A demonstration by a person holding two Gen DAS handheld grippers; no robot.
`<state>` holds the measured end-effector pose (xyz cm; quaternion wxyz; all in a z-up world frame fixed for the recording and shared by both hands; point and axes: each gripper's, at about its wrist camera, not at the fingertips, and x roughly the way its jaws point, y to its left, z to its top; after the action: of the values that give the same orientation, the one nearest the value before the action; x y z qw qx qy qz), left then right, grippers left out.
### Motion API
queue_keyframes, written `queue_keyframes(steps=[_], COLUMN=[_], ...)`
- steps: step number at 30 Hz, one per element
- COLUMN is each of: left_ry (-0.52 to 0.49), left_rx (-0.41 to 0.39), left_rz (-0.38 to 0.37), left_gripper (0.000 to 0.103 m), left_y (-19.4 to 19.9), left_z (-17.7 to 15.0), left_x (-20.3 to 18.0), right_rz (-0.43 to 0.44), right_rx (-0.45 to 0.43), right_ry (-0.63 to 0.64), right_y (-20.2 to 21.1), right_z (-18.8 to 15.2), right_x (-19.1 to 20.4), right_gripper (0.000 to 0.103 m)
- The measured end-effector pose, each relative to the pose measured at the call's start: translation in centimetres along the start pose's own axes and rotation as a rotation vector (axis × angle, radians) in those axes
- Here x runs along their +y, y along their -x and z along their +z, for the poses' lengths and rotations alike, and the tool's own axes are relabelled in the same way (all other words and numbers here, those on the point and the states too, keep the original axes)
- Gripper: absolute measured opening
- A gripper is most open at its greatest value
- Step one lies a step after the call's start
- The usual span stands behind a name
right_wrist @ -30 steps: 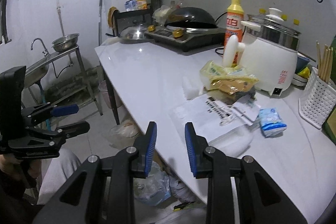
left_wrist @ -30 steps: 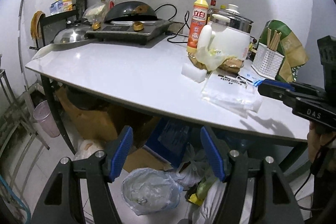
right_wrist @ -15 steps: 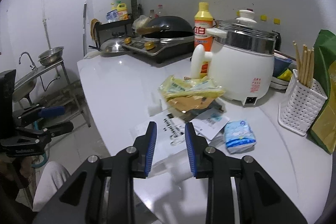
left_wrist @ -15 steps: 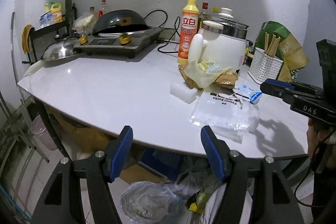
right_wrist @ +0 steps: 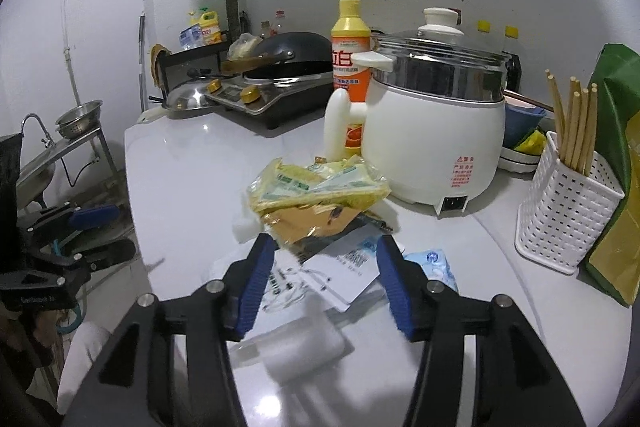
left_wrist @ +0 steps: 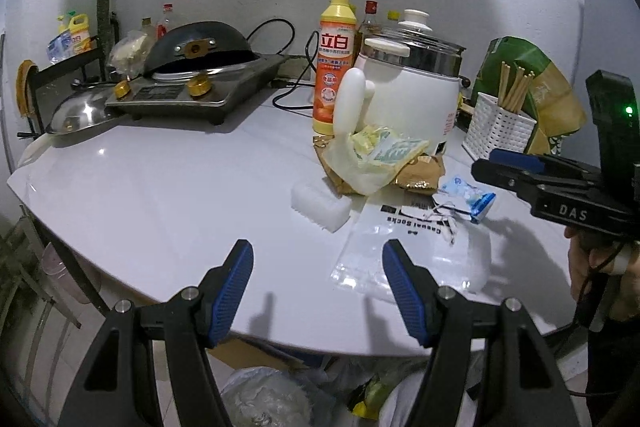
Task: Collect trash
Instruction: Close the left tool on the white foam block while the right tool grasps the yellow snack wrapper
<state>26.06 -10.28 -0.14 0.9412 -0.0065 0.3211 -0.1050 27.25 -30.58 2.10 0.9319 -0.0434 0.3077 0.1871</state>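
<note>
The right claw (right_wrist: 320, 275) stood released, empty, just before the wrapper pile (right_wrist: 316, 195), which lay against the rice cooker (right_wrist: 436, 131). Best grip: low on the gold wrapper, clear of the cooker.

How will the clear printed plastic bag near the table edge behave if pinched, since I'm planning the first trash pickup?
The clear plastic bag lies flat and thin, so it will probably be floppy and drape. Its glossy film on the smooth white table may slide rather than lift. It looks empty, so likely very light.
</note>
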Motion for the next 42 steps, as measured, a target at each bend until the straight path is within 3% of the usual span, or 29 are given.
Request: queue_keyframes(steps=[16,23,29,31,32,36,42], left_ry=[-0.005,0.033,0.054,0.059,0.058,0.026,0.023], left_rx=[0.019,0.024,0.057,0.074,0.084,0.132,0.147], left_rz=[-0.033,-0.049,-0.076,-0.086,-0.091,-0.088,-0.087], left_gripper=[0.067,0.067,0.067,0.067,0.067,0.067,0.067], left_y=[-4.8,-6.4,-8.0,-8.5,-8.8,-9.6,-9.9], left_z=[2.2,3.0,3.3,3.4,3.5,3.4,3.0], left_x=[2.3,3.6,3.4,3.0,2.8,1.4,0.2], right_rz=[0.033,0.049,0.054,0.054,0.038,0.031,0.026], right_rx=[0.03,0.113,0.131,0.131,0.141,0.121,0.015], right_ry=[-0.211,-0.29,-0.284,-0.258,-0.237,-0.197,-0.172], right_y=[-7.8,-11.8,-12.7,-12.7,-12.8,-12.3,-8.6], right_z=[4.3,4.4,4.3,4.3,4.2,4.3,4.6], right_x=[-4.6,-5.6,-5.2,-4.7,-4.3,-3.3,-3.3], right_gripper=[0.051,0.051,0.051,0.037,0.018,0.008,0.004])
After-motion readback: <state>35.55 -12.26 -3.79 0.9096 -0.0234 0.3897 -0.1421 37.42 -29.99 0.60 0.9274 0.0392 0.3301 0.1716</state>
